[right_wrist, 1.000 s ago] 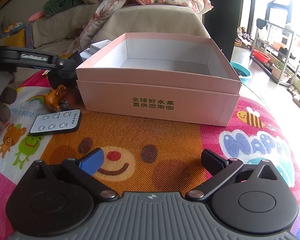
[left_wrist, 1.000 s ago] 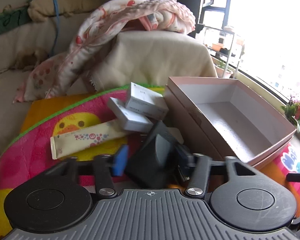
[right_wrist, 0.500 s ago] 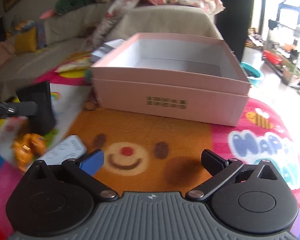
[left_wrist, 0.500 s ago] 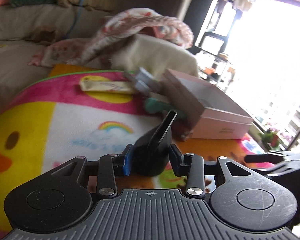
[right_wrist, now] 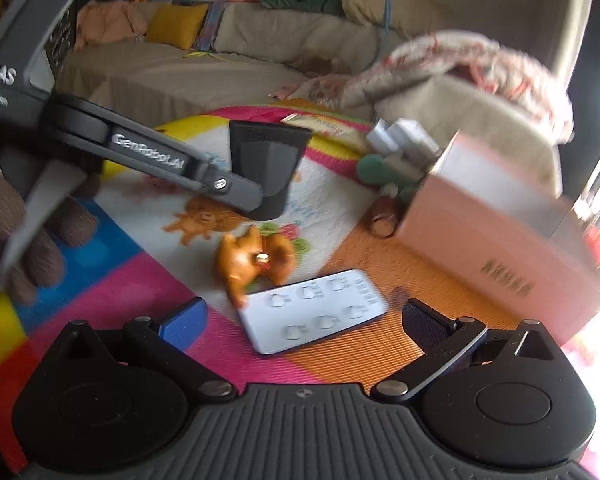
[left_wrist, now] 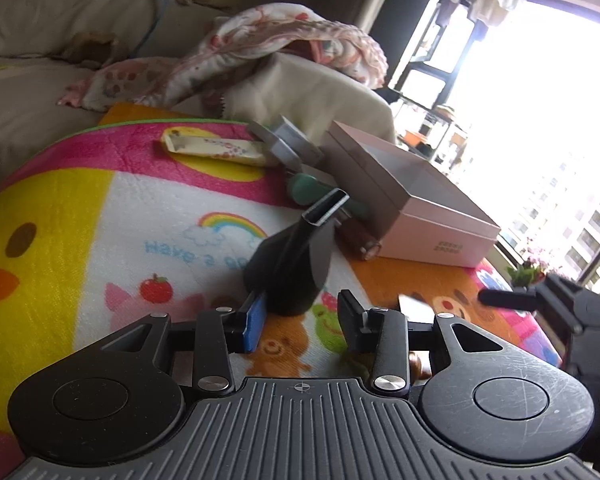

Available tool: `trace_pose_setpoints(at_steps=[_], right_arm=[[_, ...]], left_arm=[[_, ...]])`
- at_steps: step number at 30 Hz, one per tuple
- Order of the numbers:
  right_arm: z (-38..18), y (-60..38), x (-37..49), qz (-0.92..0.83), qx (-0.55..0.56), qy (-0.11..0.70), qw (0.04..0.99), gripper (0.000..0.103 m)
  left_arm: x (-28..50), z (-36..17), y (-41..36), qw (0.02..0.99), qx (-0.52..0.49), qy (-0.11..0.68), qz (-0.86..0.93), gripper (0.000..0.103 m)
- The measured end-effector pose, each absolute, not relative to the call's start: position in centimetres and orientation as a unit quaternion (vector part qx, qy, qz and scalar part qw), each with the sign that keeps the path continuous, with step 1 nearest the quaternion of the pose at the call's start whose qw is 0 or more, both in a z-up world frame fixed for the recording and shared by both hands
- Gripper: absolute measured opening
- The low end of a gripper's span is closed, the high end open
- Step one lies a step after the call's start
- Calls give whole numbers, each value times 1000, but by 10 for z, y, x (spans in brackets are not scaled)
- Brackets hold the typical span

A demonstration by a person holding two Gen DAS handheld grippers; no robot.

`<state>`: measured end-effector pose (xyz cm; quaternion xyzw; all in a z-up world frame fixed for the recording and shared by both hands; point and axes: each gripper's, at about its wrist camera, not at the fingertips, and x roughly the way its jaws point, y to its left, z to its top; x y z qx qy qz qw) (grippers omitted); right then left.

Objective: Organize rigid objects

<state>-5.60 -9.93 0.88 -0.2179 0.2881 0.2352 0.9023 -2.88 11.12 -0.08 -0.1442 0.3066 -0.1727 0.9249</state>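
Observation:
A black nozzle-shaped attachment [left_wrist: 296, 264] stands between the fingers of my left gripper [left_wrist: 300, 322]; the jaws have opened and the right finger is clear of it. It also shows in the right wrist view [right_wrist: 270, 168], beside the left gripper's finger. My right gripper [right_wrist: 300, 320] is open and empty, just above a white remote [right_wrist: 316, 312] and an orange toy figure [right_wrist: 256, 260]. The pink open box [left_wrist: 412, 196] stands at the right, also in the right wrist view [right_wrist: 500, 232].
White small boxes [left_wrist: 288, 144] and a long cream packet [left_wrist: 216, 146] lie beyond the pink box on the colourful mat [left_wrist: 100, 216]. A green object [left_wrist: 308, 192] and a brown cylinder [left_wrist: 360, 240] lie by the box. A sofa with blankets is behind.
My left gripper carried the black attachment leftward away from the box, then its jaws opened. My right gripper swung left and down toward the remote and orange toy.

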Motion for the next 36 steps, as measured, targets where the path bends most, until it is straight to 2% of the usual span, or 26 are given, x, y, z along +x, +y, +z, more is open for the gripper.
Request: trace_pose_setpoints(at_steps=[4,10,13,18,22,27,34,35,36], right_arm=[[6,-135,-38,153,-205,300,919,103],[4,-188,-17,132,-68,363,920,103],[3,-198,-12,134,-34,376,916,103],[-1,-200,-17,132,-34,372,918,103],[-1,-200,-17,132,-34,372,918,103],[0,-202,-15,135,-29,379,915,103],[2,-197,-14,134,-30,382,914,103],[4,-195,-16,143,-23,379,914,101],[5,-192,-18,158,-13,373,914,94]], left_arm=[[-31,-1,95,921,-131,309,-199,42],[-36,0,67,909,-109,320,-245,42],[-45,12,74,916,-116,301,-240,42],[-65,34,71,913,-95,295,-266,42],[-68,22,43,907,-44,331,-255,42],[-63,6,22,904,-38,352,-240,43],[-69,6,32,919,-40,331,-210,43],[-70,6,35,920,-40,330,-205,43],[-71,6,38,920,-41,332,-202,42]])
